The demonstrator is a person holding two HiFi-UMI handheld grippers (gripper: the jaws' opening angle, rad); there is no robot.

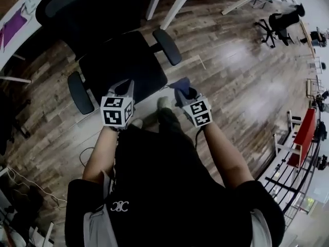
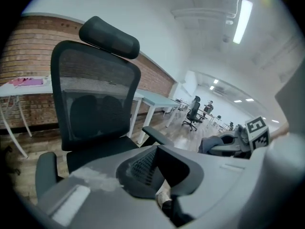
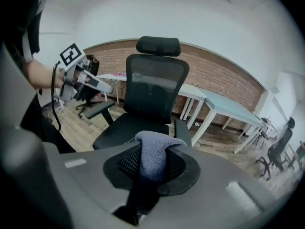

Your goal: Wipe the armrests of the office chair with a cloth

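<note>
The black mesh-backed office chair (image 1: 123, 60) stands on the wooden plank floor (image 1: 226, 71) just in front of the person, and neither of its two padded black armrests is being touched. The left armrest (image 1: 80, 92) is the near one, close beside the left gripper (image 1: 123, 86), and the right armrest (image 1: 167, 46) sits farther off. The right gripper (image 3: 152, 163) has its jaws closed on a small blue-grey cloth (image 3: 155, 151), with a fold bunched over their tips, and it hangs clear of both armrests. The left gripper's jaws stand apart with nothing between them.

The step in hand looks like carrying the cloth to an armrest. To do it well, lay the bunched fold flat on the pad and draw it along the full length, near end to far, then round the edges. It is hard to judge how much cloth hangs free, so press gently to keep the jaws from scraping the pad. The empty gripper could steady the chair against swivelling.
</note>
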